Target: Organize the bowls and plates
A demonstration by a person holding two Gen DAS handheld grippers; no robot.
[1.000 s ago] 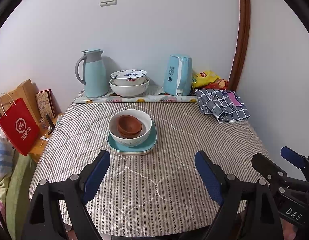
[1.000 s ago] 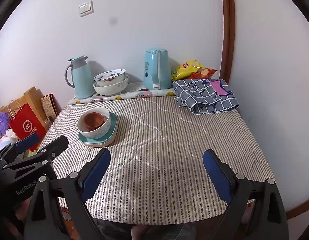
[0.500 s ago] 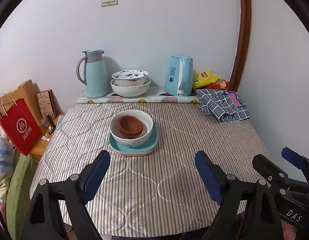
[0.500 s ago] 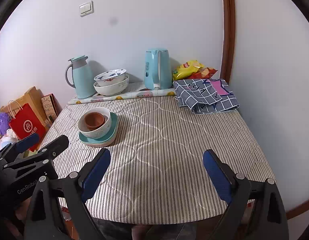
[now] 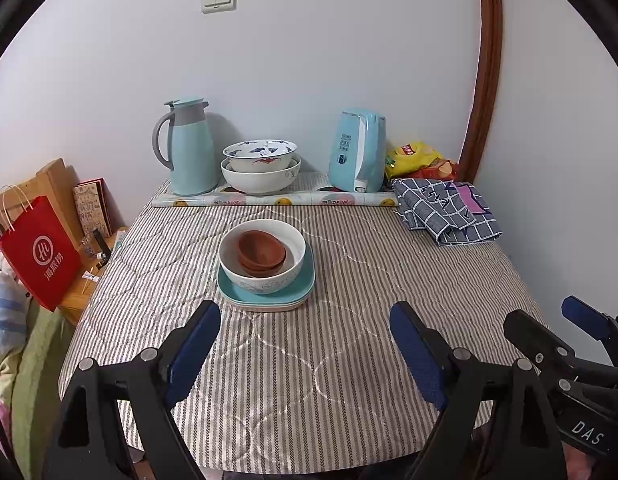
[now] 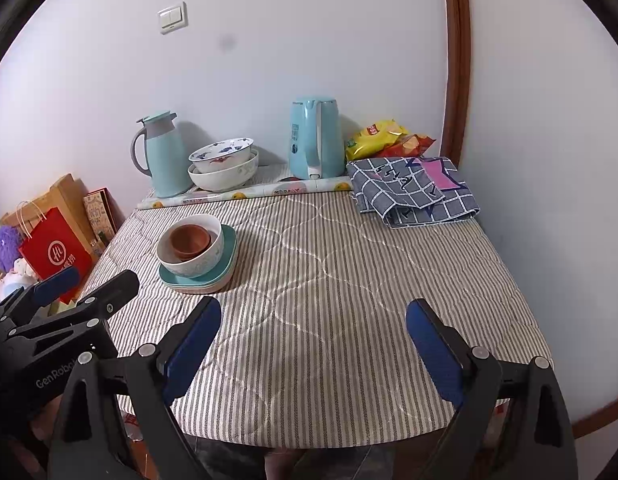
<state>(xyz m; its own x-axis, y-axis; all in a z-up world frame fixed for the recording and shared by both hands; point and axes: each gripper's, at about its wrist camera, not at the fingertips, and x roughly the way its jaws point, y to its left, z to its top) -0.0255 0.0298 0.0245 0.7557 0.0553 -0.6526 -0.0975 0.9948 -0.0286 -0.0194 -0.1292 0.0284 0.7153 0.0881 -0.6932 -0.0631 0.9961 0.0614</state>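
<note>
We judge the sorting close to finished: on the counter (image 5: 349, 360) the brown bowls (image 5: 261, 251) nest inside a white bowl (image 5: 265, 276), which sits on stacked teal plates (image 5: 297, 294) near the middle. At the back, 2 more white bowls (image 5: 261, 164) are nested between a thermos jug (image 5: 189, 148) and a kettle (image 5: 357, 152). Nothing looks loose. The left gripper (image 5: 305, 344) and right gripper (image 6: 313, 340) both hover spread wide and empty, well short of the stack.

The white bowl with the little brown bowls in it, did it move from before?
No. The white bowl sits on the teal plates, in front of the blue jug, just as it did in the earlier pictures.
</note>
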